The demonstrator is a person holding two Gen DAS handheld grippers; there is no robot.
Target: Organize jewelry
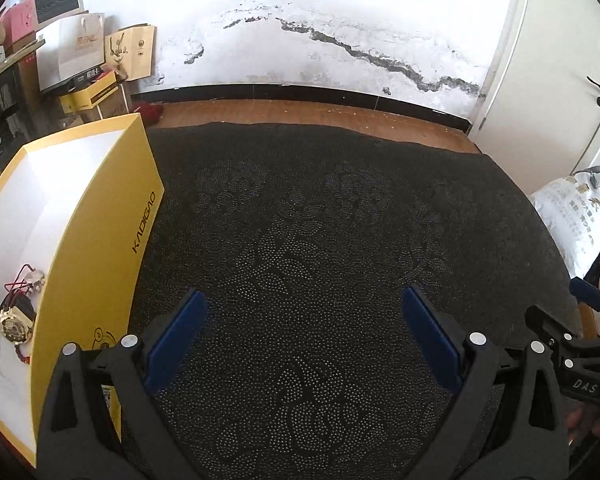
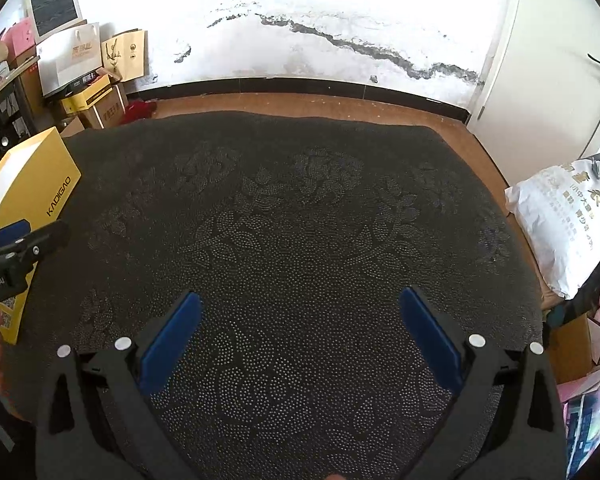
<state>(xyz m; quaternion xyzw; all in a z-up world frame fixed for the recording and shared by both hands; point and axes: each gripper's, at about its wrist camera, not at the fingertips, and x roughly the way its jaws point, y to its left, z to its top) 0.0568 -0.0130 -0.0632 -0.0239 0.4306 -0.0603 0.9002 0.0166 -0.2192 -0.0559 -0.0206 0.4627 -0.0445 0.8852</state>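
— Left gripper [image 1: 304, 312]?
— Spread wide, blue pads [image 1: 176, 340] far apart, nothing between them, above the dark dotted mat [image 1: 300, 208].
— And the right gripper [image 2: 300, 316]?
— Just as wide, empty too, over that same mat.
— Where's the jewelry?
— One yellow box [image 1: 100, 216] on the mat's left edge, beside the left gripper — inside on its white lining lie a gold-faced watch [image 1: 14, 322] and a red cord piece [image 1: 24, 280]; finer count unclear.
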